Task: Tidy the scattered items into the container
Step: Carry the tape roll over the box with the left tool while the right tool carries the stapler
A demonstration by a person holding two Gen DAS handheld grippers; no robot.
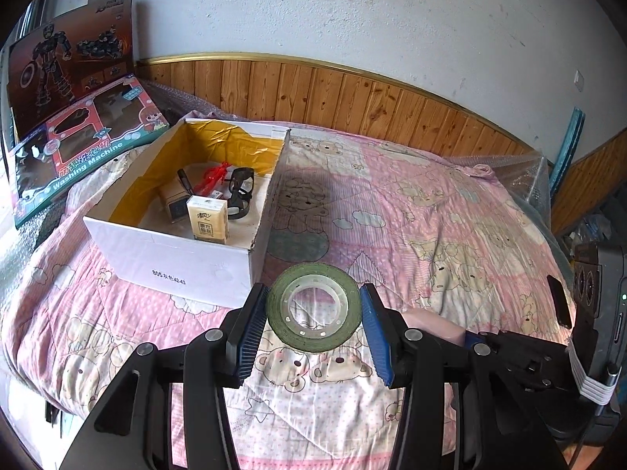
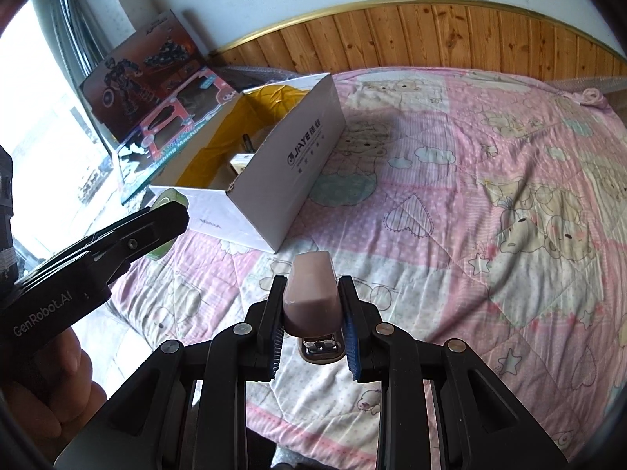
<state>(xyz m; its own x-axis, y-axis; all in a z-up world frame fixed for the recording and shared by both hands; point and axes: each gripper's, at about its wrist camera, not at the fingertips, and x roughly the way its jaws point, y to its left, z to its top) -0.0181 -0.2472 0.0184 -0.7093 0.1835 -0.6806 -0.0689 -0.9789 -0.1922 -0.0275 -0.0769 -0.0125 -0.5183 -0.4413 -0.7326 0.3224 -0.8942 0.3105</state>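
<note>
A white cardboard box (image 1: 176, 262) with a yellow lining stands on the bed, left of centre; it shows too in the right wrist view (image 2: 286, 184). Inside lie a tissue pack (image 1: 207, 220), black goggles (image 1: 240, 192), a red toy (image 1: 211, 180) and a small carton. My left gripper (image 1: 313, 307) is shut on a green tape roll (image 1: 313, 338), held above the quilt just in front of the box's near right corner. My right gripper (image 2: 312, 313) is shut on a pink stapler (image 2: 311, 297), held above the quilt near the box.
Two toy boxes (image 1: 78, 149) lean by the wall left of the box. A pink bear-print quilt (image 1: 431, 203) covers the bed; wood panelling (image 1: 352, 98) runs behind. A person's hand (image 2: 58, 384) holds the left gripper at lower left.
</note>
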